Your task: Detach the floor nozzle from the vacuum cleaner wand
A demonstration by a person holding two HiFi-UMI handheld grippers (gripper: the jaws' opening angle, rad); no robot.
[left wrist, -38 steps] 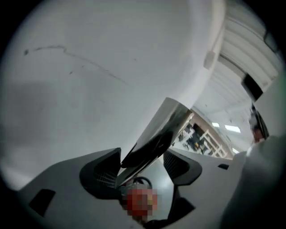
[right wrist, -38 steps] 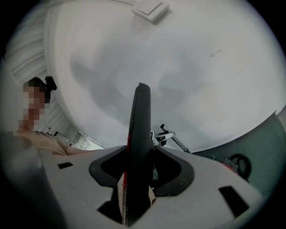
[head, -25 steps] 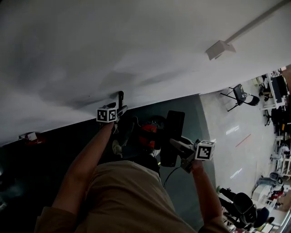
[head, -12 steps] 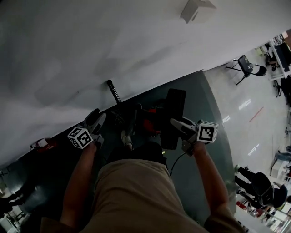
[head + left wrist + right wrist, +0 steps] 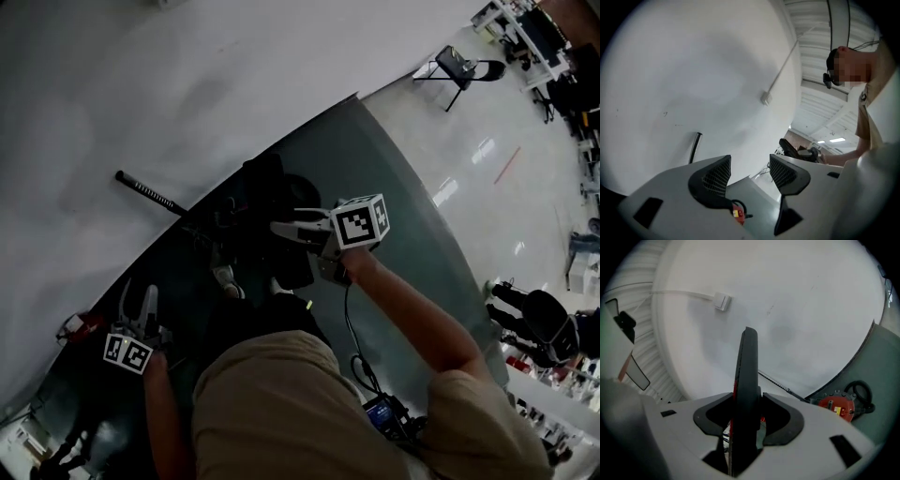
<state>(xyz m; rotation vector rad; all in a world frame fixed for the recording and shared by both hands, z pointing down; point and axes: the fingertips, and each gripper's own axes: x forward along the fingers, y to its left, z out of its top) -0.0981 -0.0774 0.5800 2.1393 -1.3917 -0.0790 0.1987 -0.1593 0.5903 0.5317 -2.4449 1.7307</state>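
My right gripper [image 5: 284, 228] is shut on the floor nozzle [image 5: 270, 192], a flat dark piece with a red edge. In the right gripper view the nozzle [image 5: 749, 362] stands upright, clamped in my right gripper [image 5: 747, 409]. The thin black ribbed wand [image 5: 148, 193] leans at the foot of the white wall, apart from the nozzle. Far to the left, my left gripper [image 5: 138, 302] is open and holds nothing; its jaws have just narrowed a little. From that gripper [image 5: 750, 171] I see the wand [image 5: 695, 146] against the wall.
A white wall [image 5: 187, 75] fills the top left above a dark green floor strip [image 5: 384, 169]. A small red device [image 5: 80, 325] lies by the wall. A cable [image 5: 352, 337] runs under my right arm. Chairs [image 5: 455, 67] and people [image 5: 539, 319] stand at the right.
My left gripper has let go of the wand's top end and swung away to the lower left. My right gripper has carried the nozzle leftwards.
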